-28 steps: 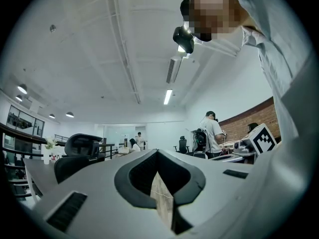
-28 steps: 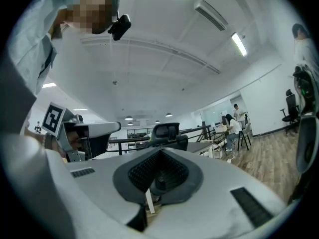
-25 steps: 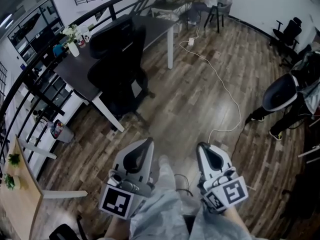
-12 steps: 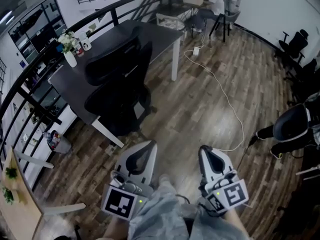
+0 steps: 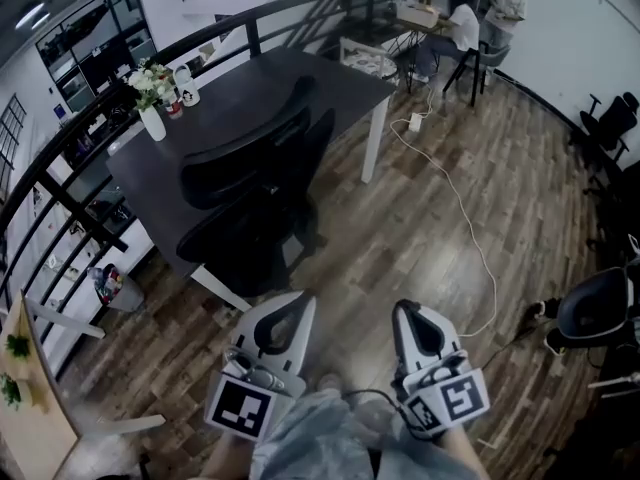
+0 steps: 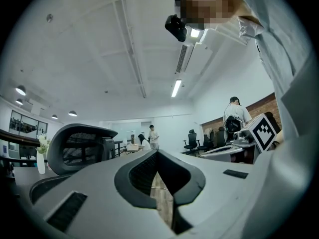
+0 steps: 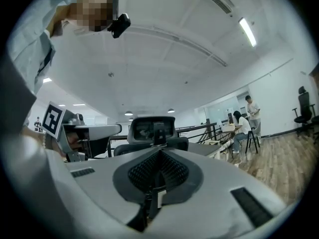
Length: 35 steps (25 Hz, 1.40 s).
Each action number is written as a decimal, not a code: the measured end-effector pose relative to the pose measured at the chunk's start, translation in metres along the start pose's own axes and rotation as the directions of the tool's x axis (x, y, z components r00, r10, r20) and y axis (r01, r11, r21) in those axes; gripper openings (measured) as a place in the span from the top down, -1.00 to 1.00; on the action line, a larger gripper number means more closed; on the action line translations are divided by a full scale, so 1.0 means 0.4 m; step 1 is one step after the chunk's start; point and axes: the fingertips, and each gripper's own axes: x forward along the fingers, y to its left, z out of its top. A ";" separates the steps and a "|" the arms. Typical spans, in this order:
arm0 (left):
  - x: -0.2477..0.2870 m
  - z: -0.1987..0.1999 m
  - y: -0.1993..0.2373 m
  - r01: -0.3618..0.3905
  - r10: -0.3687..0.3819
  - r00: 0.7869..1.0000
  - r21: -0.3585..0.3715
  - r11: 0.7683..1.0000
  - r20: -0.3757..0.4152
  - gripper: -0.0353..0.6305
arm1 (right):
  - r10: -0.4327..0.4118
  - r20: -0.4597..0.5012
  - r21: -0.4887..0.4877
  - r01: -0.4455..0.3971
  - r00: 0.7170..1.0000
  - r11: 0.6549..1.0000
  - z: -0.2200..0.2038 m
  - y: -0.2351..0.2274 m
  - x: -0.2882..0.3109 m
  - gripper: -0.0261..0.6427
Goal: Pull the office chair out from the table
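Note:
The black office chair (image 5: 255, 183) stands tucked against the near edge of the dark table (image 5: 250, 83), its back toward me. My left gripper (image 5: 302, 300) and right gripper (image 5: 406, 308) are side by side at the bottom of the head view, both shut and empty, pointing level toward the chair and a stretch of floor short of it. In the left gripper view the shut left gripper (image 6: 157, 154) has the chair's mesh headrest (image 6: 79, 146) off to its left. Straight ahead of the shut right gripper (image 7: 159, 151) is the chair (image 7: 152, 129).
A white cable (image 5: 470, 223) runs across the wooden floor on the right. A vase of flowers (image 5: 150, 93) stands on the table's far left corner. A black railing (image 5: 60, 183) runs behind the table. People sit at a far table (image 5: 465, 23). Another black chair (image 5: 595, 308) is at right.
The chair and table have come nearer and larger in the head view as I walk toward them. Both grippers stay shut, held the same way.

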 end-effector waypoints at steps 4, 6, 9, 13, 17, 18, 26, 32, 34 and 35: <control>0.006 -0.006 0.020 -0.011 0.011 1.000 -0.002 1.000 0.001 0.92 | -0.009 -0.035 -0.018 0.009 0.999 1.000 -0.011 -0.015 0.022 0.91; -0.003 -0.021 0.037 -0.031 0.030 0.999 -0.007 1.000 -0.020 0.92 | -0.004 -0.051 -0.027 0.003 0.999 1.000 -0.014 -0.019 0.035 0.91; -0.012 -0.026 0.080 -0.085 0.084 0.996 -0.028 0.996 -0.019 0.92 | 0.022 -0.059 -0.048 -0.025 0.998 0.999 -0.007 -0.020 0.076 0.91; -0.024 -0.032 0.133 -0.157 0.157 0.987 -0.013 0.987 -0.035 0.92 | 0.073 -0.062 -0.089 -0.079 0.995 0.993 -0.001 -0.015 0.148 0.91; -0.020 -0.026 0.189 -0.250 0.250 0.968 0.001 0.968 -0.030 0.92 | 0.141 -0.070 -0.099 -0.147 0.988 0.984 -0.003 -0.019 0.225 0.91; -0.018 -0.028 0.201 -0.272 0.273 0.961 0.010 0.962 -0.035 0.92 | 0.158 -0.073 -0.104 -0.165 0.985 0.981 -0.004 -0.024 0.247 0.91; 0.034 -0.059 0.321 -0.463 0.468 0.878 0.071 0.883 -0.099 0.92 | 0.297 -0.096 -0.169 -0.309 0.950 0.936 0.022 -0.099 0.473 0.91; 0.085 -0.084 0.404 -0.581 0.589 0.795 0.098 0.808 -0.144 0.91 | 0.413 -0.151 -0.252 -0.438 0.898 0.863 0.039 -0.141 0.642 0.91; 0.096 -0.100 0.423 -0.611 0.622 0.765 0.117 0.783 -0.169 0.91 | 0.439 -0.173 -0.292 -0.472 0.882 0.832 0.035 -0.153 0.686 0.87; 0.101 -0.108 0.433 -0.624 0.636 0.750 0.124 0.771 -0.181 0.91 | 0.449 -0.187 -0.319 -0.486 0.874 0.813 0.032 -0.161 0.709 0.85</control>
